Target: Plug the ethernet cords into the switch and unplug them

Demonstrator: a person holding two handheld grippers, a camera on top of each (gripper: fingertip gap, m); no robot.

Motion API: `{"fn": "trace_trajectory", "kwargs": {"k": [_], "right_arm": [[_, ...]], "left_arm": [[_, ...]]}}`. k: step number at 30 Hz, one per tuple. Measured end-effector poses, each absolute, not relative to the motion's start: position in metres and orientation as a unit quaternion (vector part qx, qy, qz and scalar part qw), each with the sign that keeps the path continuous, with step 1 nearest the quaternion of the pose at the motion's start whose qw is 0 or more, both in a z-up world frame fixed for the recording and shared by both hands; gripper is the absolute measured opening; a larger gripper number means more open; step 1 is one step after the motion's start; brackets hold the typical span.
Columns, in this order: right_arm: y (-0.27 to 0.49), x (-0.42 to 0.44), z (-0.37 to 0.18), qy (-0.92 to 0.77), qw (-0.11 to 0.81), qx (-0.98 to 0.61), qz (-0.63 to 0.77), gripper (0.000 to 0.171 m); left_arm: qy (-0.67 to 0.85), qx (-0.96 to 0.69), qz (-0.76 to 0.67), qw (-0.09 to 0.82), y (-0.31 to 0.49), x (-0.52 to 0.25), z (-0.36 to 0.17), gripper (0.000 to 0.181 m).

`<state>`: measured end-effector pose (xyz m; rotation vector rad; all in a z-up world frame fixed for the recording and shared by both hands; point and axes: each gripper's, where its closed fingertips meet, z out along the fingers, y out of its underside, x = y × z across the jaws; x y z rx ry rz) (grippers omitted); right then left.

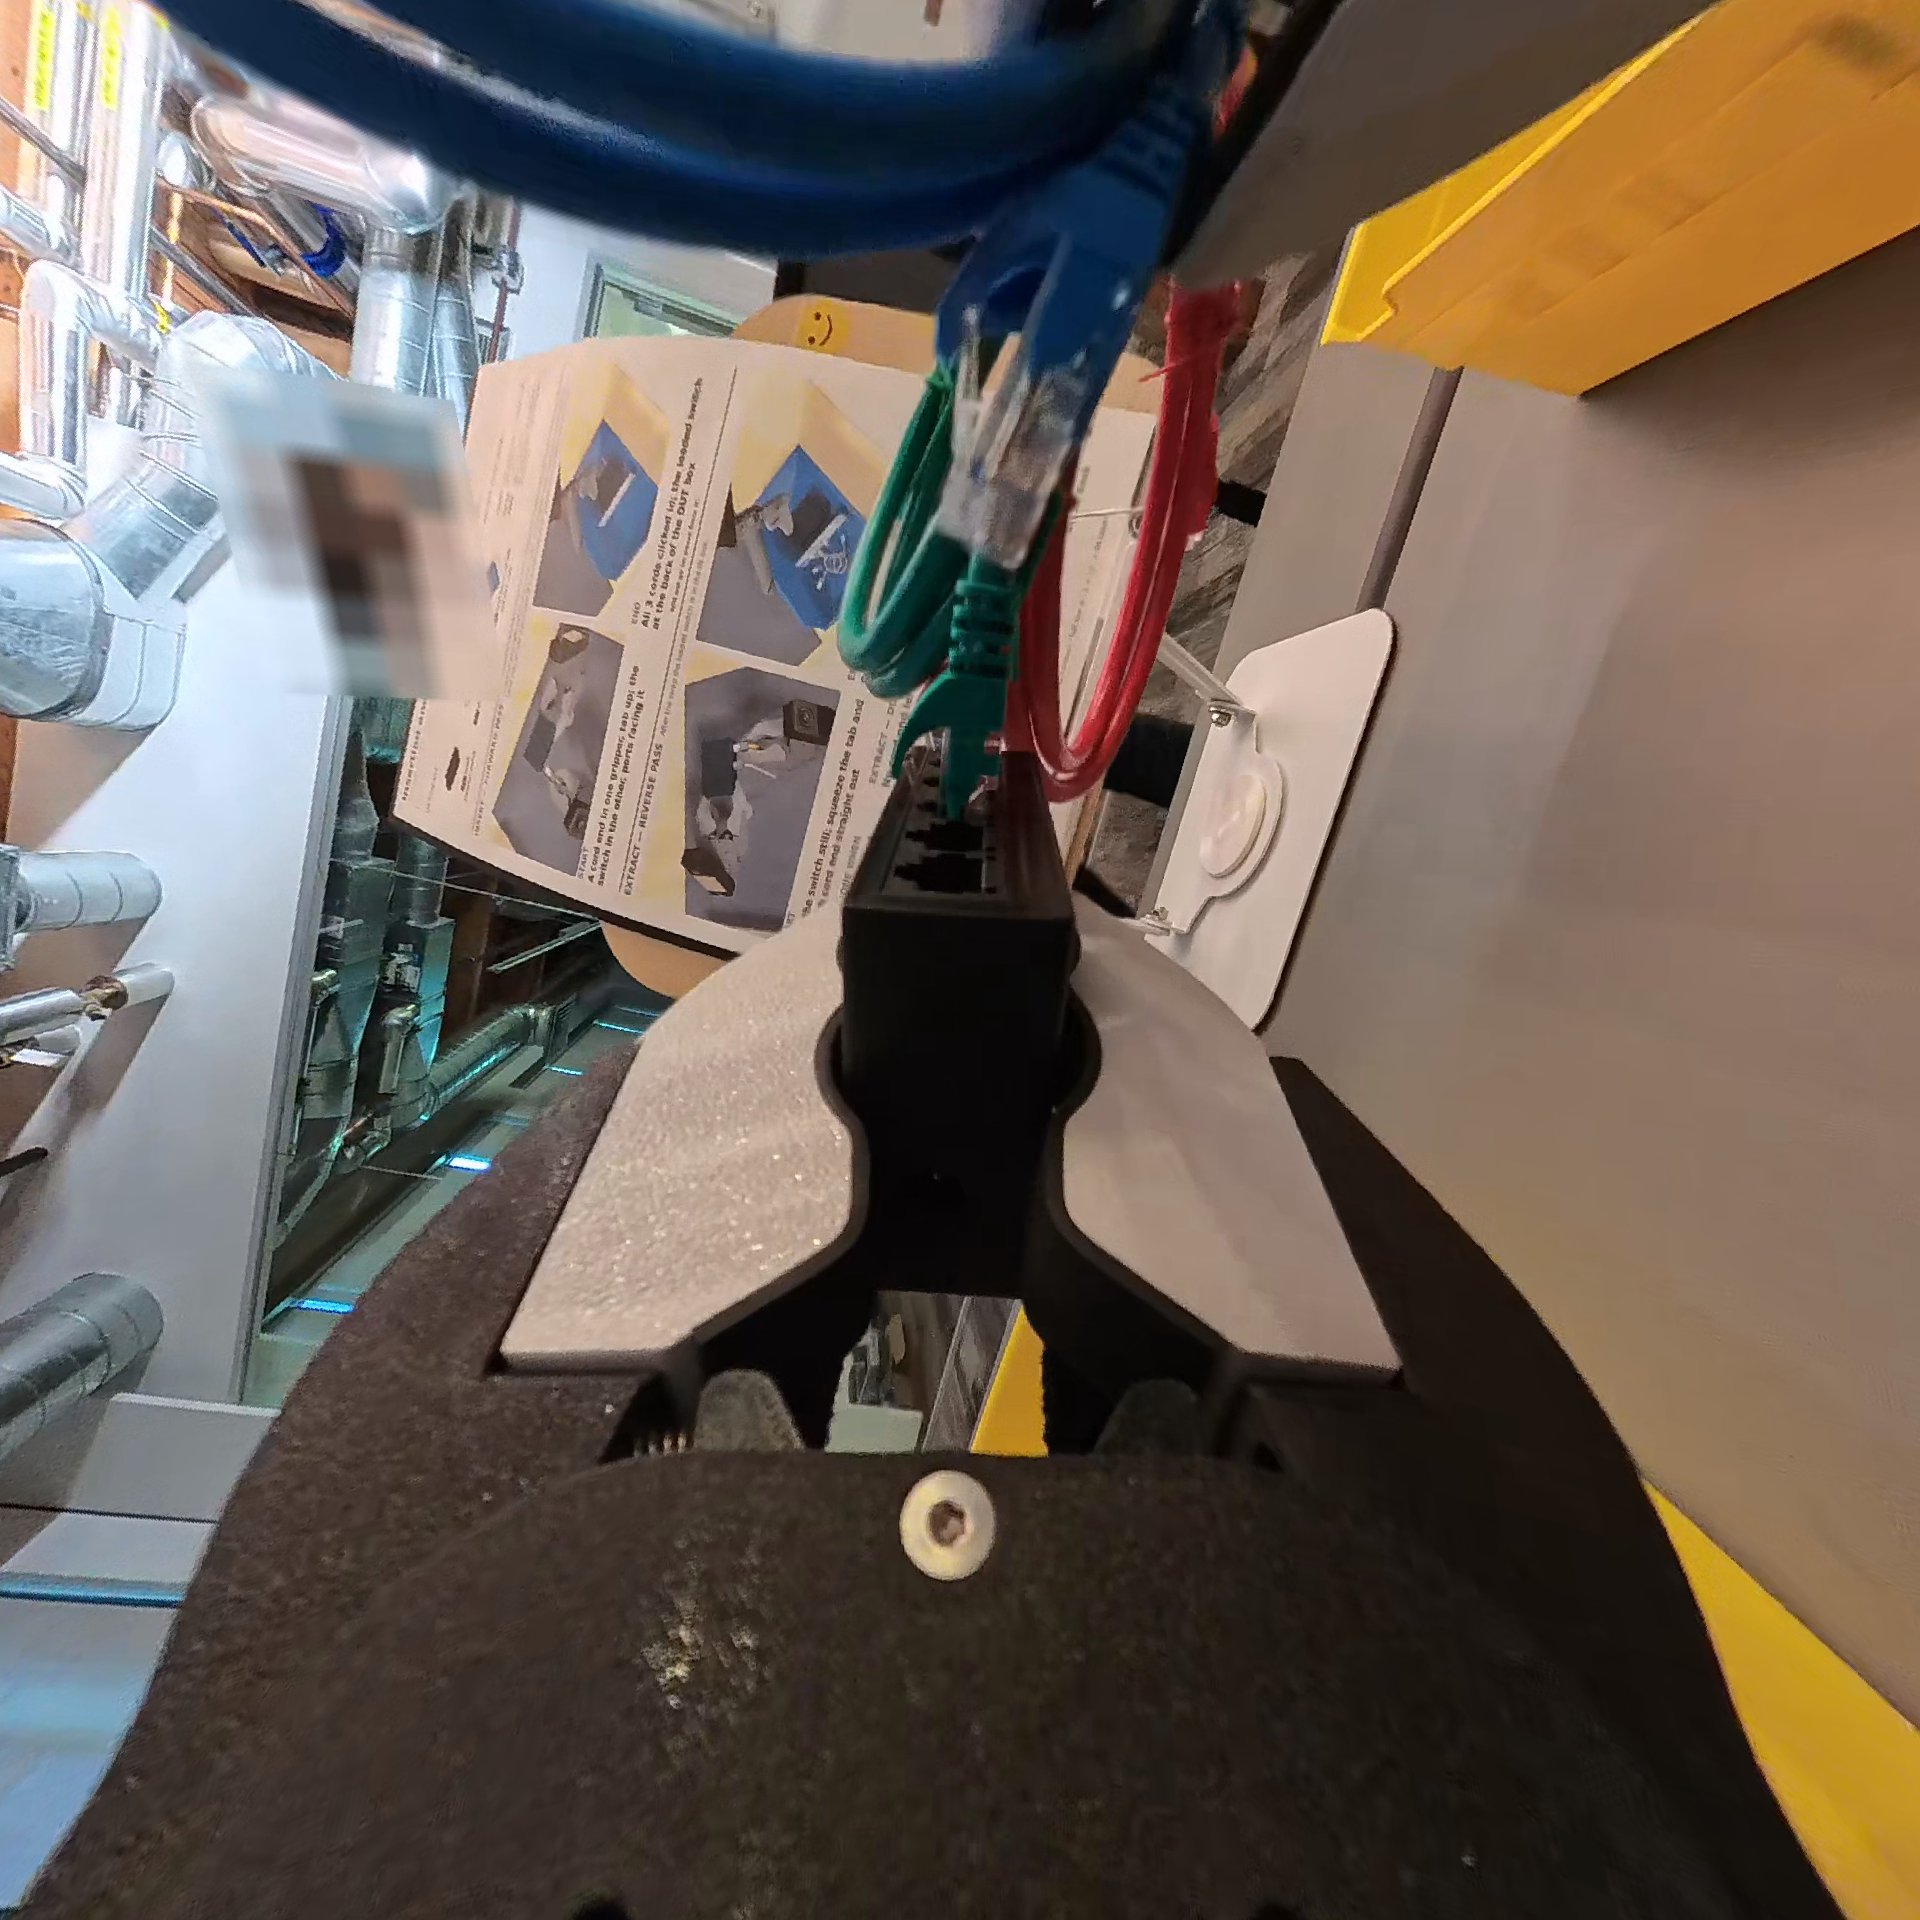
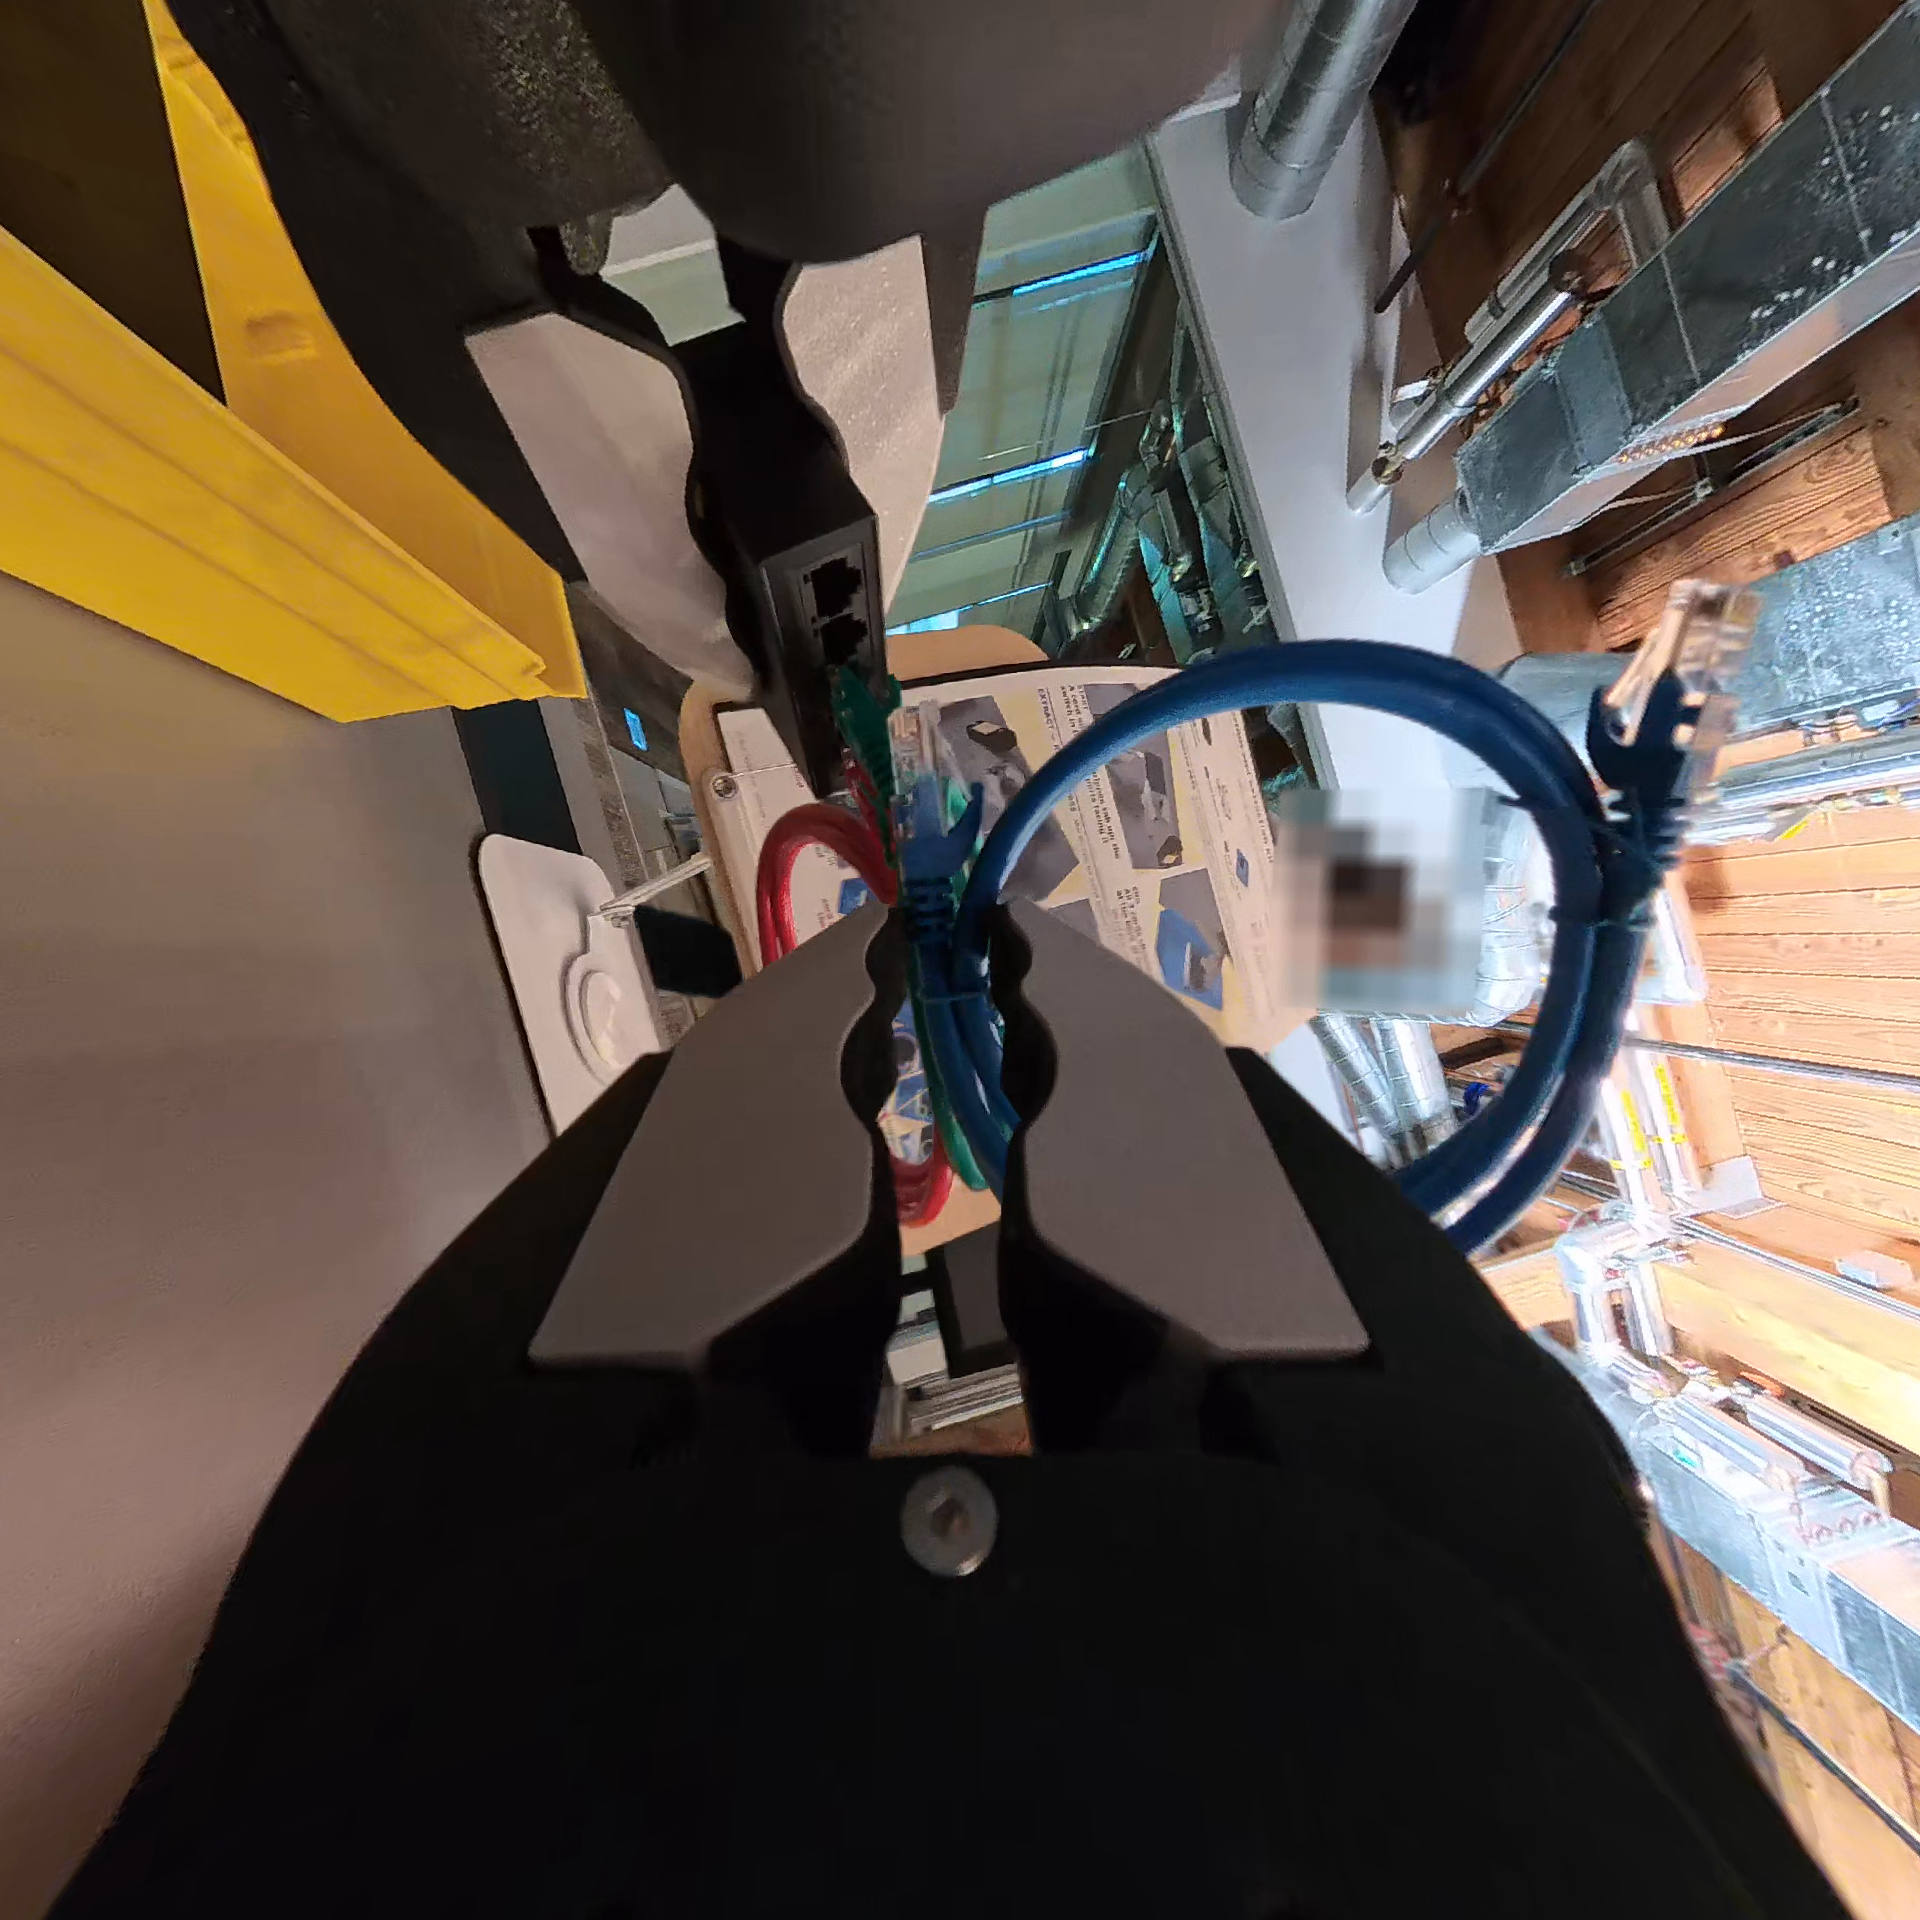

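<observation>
A: Left gripper (image 1: 956,1049) has the black switch (image 1: 961,935) clamped between its fingers, dead centre of the left wrist view, port face pointing away from the camera toward the top of the frame.

B: And the green cord (image 1: 966,665) has its plug at a port already. The red cord (image 1: 1153,582) loops just right of it; I can't tell from here whether that one is seated.

A: Over in the right wrist view, the right gripper (image 2: 940,935) is closed narrow on the blue cord (image 2: 935,914), gripping just behind the plug boot, centre frame. The rest of the blue coil swings out to the right, its free plug (image 2: 1688,655) up near the upper right.

B: So the step in hand looks like the blue insertion. Two open ports (image 2: 842,608) show on the switch, upper centre of that view, just above the green plug.

A: Next move calls for lining the clear plug tip square with one of those empty ports, latch tab turned the right way, then a straight push. The left gripper needs to hold the switch steady against it.

B: The instruction sheet (image 1: 644,634) sits behind it all, middle of the frame.
</observation>
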<state>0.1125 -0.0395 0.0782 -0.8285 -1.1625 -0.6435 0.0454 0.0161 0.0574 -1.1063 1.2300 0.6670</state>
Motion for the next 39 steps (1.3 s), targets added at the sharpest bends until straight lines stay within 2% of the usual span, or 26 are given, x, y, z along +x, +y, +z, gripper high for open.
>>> {"fn": "trace_trajectory", "kwargs": {"k": [4,6,12,17,22,30,32,34,36,39], "right_arm": [[-0.047,0.113,0.064,-0.528,0.696,-0.408,-0.265,0.016],[-0.057,0.109,0.036,-0.542,0.679,-0.445,-0.217,0.017],[-0.053,0.117,-0.089,-0.6,0.524,-0.552,-0.246,0.017],[-0.043,0.13,-0.143,-0.582,0.422,-0.644,-0.262,0.017],[-0.059,0.11,-0.148,-0.521,0.385,-0.759,-0.069,0.016],[-0.076,0.088,-0.152,-0.417,0.291,-0.85,0.139,0.018],[-0.078,0.084,-0.149,-0.398,0.266,-0.858,0.184,0.031],[-0.084,0.082,-0.139,-0.392,0.244,-0.854,0.239,0.035],[-0.082,0.088,-0.121,-0.385,0.254,-0.844,0.273,0.034],[-0.05,0.115,-0.091,-0.388,0.327,-0.831,0.226,0.032]], "left_arm": [[0.526,-0.506,0.295,0.617,0.028,0.027,0.058,0.03],[0.512,-0.524,0.305,0.609,0.036,0.008,0.061,0.03],[0.481,-0.552,0.323,0.599,0.046,-0.026,0.071,0.03],[0.489,-0.556,0.316,0.593,0.046,-0.023,0.066,0.03],[0.496,-0.56,0.308,0.587,0.046,-0.019,0.061,0.03],[0.493,-0.57,0.304,0.583,0.049,-0.024,0.06,0.03],[0.492,-0.571,0.301,0.584,0.049,-0.025,0.061,0.03],[0.492,-0.57,0.3,0.585,0.048,-0.025,0.062,0.03],[0.493,-0.57,0.298,0.585,0.048,-0.024,0.062,0.03],[0.493,-0.571,0.298,0.585,0.048,-0.025,0.062,0.03]]}}
